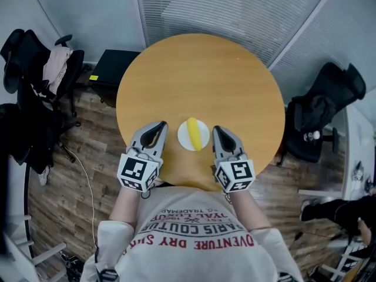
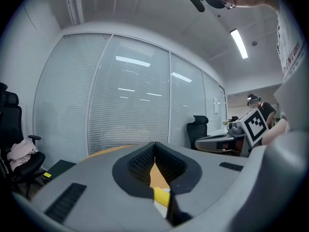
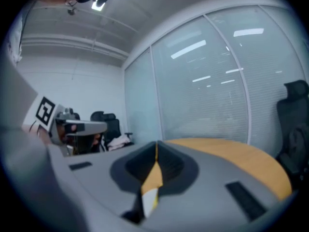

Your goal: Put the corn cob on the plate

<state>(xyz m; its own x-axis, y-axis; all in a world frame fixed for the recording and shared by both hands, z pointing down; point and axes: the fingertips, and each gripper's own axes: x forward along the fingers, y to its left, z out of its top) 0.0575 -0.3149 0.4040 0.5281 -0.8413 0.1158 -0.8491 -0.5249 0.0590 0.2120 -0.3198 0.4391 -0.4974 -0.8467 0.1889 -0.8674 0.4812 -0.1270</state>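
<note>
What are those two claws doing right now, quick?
Left gripper: closed, holding nothing.
Right gripper: closed, holding nothing.

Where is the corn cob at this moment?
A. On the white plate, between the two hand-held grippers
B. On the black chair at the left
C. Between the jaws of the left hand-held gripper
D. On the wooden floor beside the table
A: the head view shows the corn cob lying on the white plate, with the left hand-held gripper and the right hand-held gripper shut and empty at its two sides.
</note>
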